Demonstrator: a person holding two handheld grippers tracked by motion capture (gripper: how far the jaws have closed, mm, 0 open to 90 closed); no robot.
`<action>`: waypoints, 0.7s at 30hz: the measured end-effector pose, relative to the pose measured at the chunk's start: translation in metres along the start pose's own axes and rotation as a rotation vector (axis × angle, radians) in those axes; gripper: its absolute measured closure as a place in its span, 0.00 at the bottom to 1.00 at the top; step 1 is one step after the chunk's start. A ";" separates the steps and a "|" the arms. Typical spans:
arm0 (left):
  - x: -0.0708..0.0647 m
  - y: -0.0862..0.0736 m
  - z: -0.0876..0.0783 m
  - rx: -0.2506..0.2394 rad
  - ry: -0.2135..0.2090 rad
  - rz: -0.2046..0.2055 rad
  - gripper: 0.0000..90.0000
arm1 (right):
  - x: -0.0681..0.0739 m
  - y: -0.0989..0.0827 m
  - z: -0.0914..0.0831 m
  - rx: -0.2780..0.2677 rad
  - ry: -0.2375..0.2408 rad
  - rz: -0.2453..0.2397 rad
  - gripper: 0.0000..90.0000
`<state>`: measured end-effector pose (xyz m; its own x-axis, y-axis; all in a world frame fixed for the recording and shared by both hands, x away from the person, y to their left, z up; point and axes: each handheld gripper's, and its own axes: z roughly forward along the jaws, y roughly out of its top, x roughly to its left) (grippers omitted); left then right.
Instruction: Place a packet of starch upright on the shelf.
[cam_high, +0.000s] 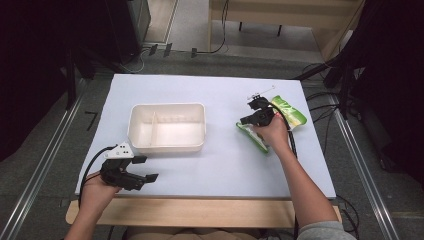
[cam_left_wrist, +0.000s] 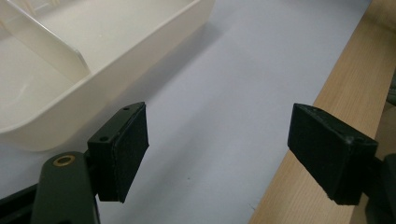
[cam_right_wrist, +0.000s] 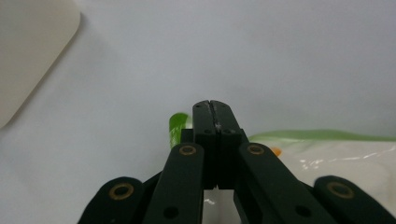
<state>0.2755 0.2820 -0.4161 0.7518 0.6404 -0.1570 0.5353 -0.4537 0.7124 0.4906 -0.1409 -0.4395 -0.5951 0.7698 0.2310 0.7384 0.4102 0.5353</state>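
The right gripper (cam_high: 248, 112) has its jaws pressed together, and they seem to pinch a thin edge of the green bag (cam_high: 291, 112), which lies flat near the right edge of the table (cam_high: 220, 90), well apart from the white box (cam_high: 167, 127) in the middle. In the right gripper view a little green (cam_right_wrist: 176, 127) shows just beside the closed tips, so the hold is probably only on the border of the bag. This is the main risk: a smooth plastic edge can slide out of the pads when the hand lifts, and the bag can fall back on the table or land outside the box. The bag is also soft, so it can hang and swing, and then catch on the rim of the box. The box has a divider inside, and the bag may end across it and not lie flat. The left gripper (cam_high: 146, 168) waits near the front left corner with its jaws wide apart and nothing between them, just beside the box; it does not hold the box, so a push from the bag could shift it.
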 end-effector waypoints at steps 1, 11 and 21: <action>0.000 0.000 0.000 0.000 0.000 0.000 0.23 | -0.001 0.002 0.000 -0.008 -0.010 0.003 1.00; 0.001 -0.002 -0.002 0.000 0.008 -0.007 0.23 | -0.007 0.008 0.013 0.050 -0.034 0.085 1.00; 0.000 -0.001 -0.002 -0.008 0.003 -0.005 0.23 | 0.004 0.001 0.012 0.077 0.016 0.059 1.00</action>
<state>0.2746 0.2835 -0.4154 0.7479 0.6444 -0.1592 0.5364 -0.4454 0.7169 0.4927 -0.1320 -0.4481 -0.5545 0.7859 0.2735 0.7940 0.4013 0.4567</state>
